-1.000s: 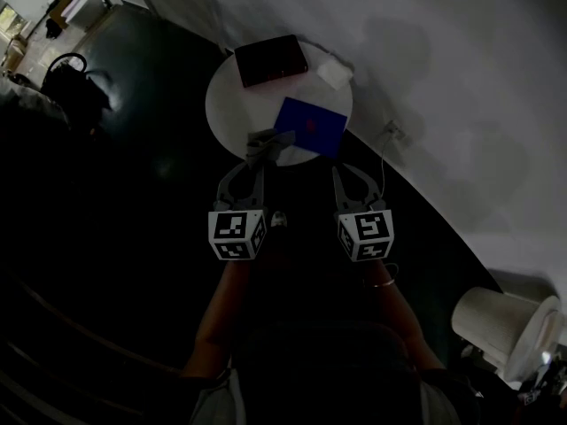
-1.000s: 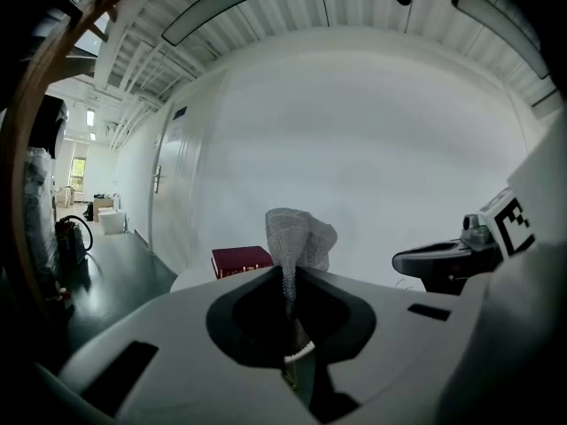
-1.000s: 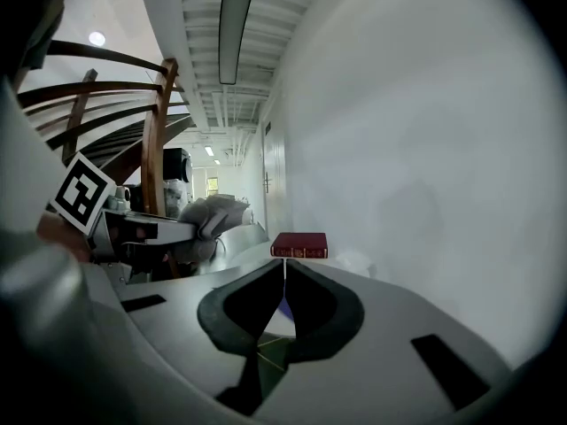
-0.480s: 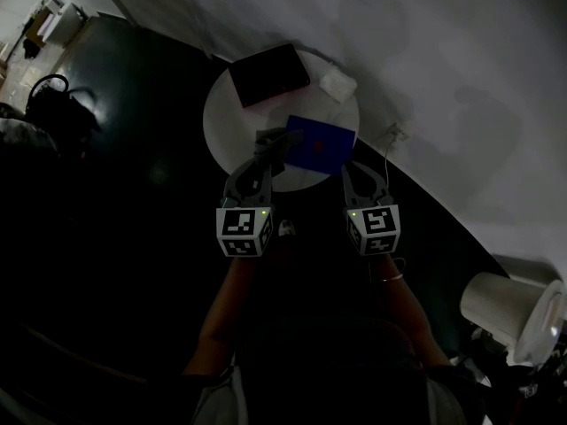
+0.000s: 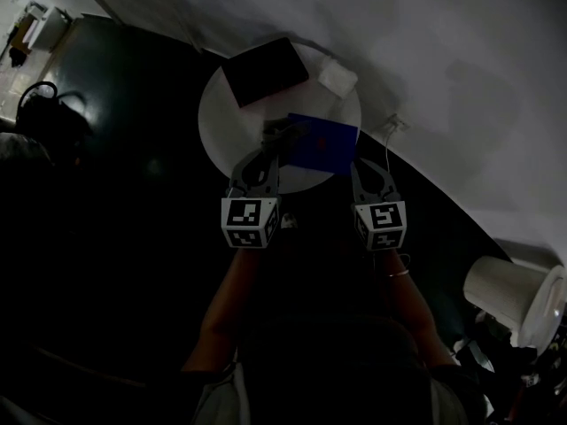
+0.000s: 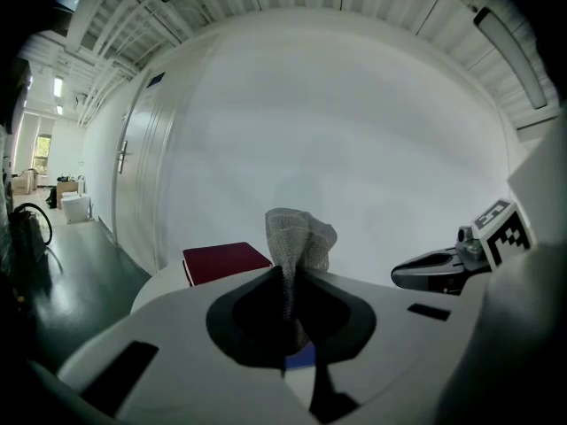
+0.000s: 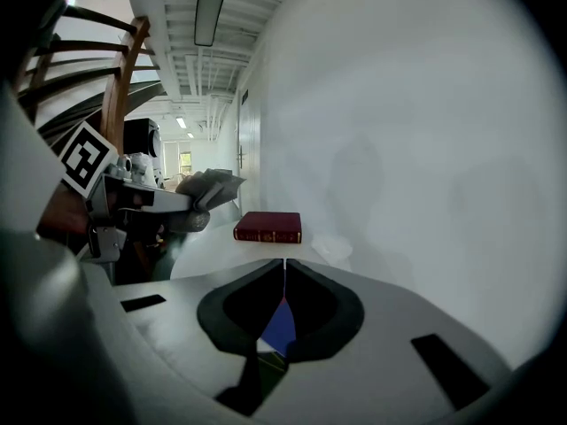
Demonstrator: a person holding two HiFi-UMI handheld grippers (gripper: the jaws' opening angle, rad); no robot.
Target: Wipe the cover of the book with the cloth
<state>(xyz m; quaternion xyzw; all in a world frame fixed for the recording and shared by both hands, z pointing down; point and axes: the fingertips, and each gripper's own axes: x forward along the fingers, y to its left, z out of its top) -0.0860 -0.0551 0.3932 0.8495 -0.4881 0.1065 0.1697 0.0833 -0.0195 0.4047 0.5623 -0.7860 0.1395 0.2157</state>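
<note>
A blue book [image 5: 321,142] lies over the near right part of the round white table [image 5: 221,118]. My right gripper [image 5: 353,163] is shut on its near edge, and the blue cover [image 7: 279,326] shows between the jaws. My left gripper [image 5: 269,145] is shut on a bunched grey cloth [image 6: 299,237] that sticks up above its jaws. The cloth [image 5: 276,133] hangs at the blue book's left edge. In the right gripper view, the left gripper [image 7: 182,209] and the cloth [image 7: 209,184] are at the left. The right gripper [image 6: 400,277] shows at the right of the left gripper view.
A dark red book [image 5: 264,71] lies at the table's far side, with a small white folded thing [image 5: 337,78] to its right. The white wall is right behind the table. A white bin [image 5: 509,312] stands at lower right and a black bag [image 5: 40,104] on the dark floor at left.
Both grippers have moved forward over the table. The blue book has gone along with the right gripper and the cloth with the left one, now at the book's left edge.
</note>
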